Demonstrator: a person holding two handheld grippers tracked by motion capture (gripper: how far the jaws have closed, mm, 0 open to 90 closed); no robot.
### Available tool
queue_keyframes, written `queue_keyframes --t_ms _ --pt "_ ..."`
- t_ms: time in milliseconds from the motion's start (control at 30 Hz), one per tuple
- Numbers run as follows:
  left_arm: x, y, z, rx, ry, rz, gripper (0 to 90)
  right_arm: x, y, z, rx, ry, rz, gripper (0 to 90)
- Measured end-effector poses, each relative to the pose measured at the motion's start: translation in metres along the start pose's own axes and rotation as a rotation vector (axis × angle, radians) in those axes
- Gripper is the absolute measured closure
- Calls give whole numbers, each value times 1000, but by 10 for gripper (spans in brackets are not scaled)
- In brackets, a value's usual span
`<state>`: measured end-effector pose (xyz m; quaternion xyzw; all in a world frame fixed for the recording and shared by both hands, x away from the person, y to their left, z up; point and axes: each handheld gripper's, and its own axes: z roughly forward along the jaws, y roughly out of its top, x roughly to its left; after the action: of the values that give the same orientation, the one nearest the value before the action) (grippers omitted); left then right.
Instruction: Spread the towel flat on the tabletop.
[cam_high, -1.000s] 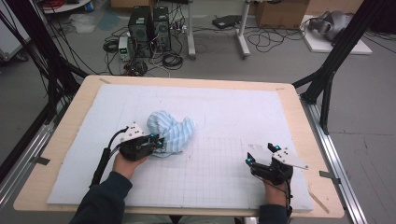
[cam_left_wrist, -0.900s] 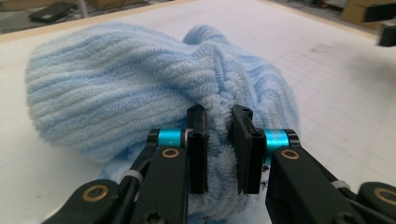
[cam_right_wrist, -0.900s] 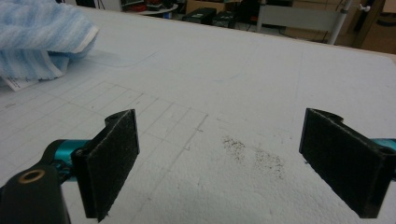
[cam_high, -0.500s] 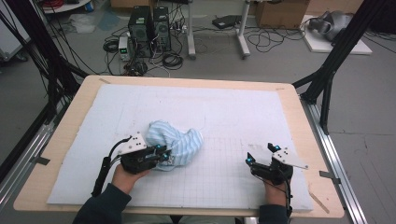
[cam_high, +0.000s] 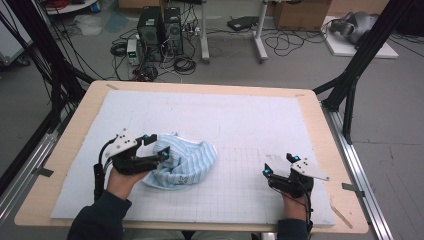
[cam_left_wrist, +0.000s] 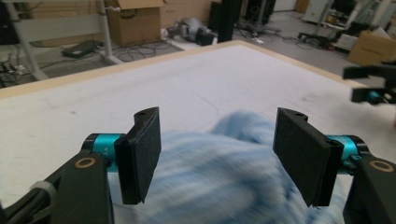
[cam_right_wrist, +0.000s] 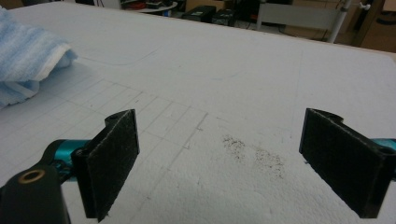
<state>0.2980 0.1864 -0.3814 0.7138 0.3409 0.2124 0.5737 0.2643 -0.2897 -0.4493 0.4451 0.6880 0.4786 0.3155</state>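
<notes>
Left gripper (cam_high: 156, 148) jaws just opened, spread above blue striped towel (cam_high: 186, 161), nothing pinched. Dark speckles (cam_right_wrist: 254, 153) on mat noted between spread right gripper (cam_high: 278, 166) jaws; towel at 10 o'clock.

Obstacle: crumpled towel (cam_high: 182, 162) at the mat's (cam_high: 250, 125) 8 o'clock.
Free: mat from 10 to 6 o'clock.

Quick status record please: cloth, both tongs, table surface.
cloth: blue-and-white striped cloth, crumpled in a heap left of centre
left tongs: jaws just opened, standing wide over the cloth, not gripping it
right tongs: open, empty, apart from the cloth
surface: white gridded mat on the wooden table
</notes>
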Motion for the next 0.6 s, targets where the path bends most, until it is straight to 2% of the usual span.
queue_keyframes --t_ms 100,200,233,300,433,467,533,600 --pt "11 9 7 -13 20 -1 351 0 0 0 0 1 5 112" --pt "20 14 16 -17 27 -35 347 0 0 0 2 4 0 112" --pt "22 14 19 -13 38 -54 347 0 0 0 2 4 -1 112" --pt "23 14 26 -18 33 -90 341 0 0 0 -2 4 1 112" --pt "18 10 41 12 38 -101 328 0 0 0 -3 7 1 112" --pt "18 9 43 24 40 -105 292 0 0 0 -3 6 -3 112" --pt "18 6 48 52 48 -112 277 0 0 0 -6 8 2 112" --pt "19 3 52 79 38 -116 240 0 0 -1 -5 9 4 112"
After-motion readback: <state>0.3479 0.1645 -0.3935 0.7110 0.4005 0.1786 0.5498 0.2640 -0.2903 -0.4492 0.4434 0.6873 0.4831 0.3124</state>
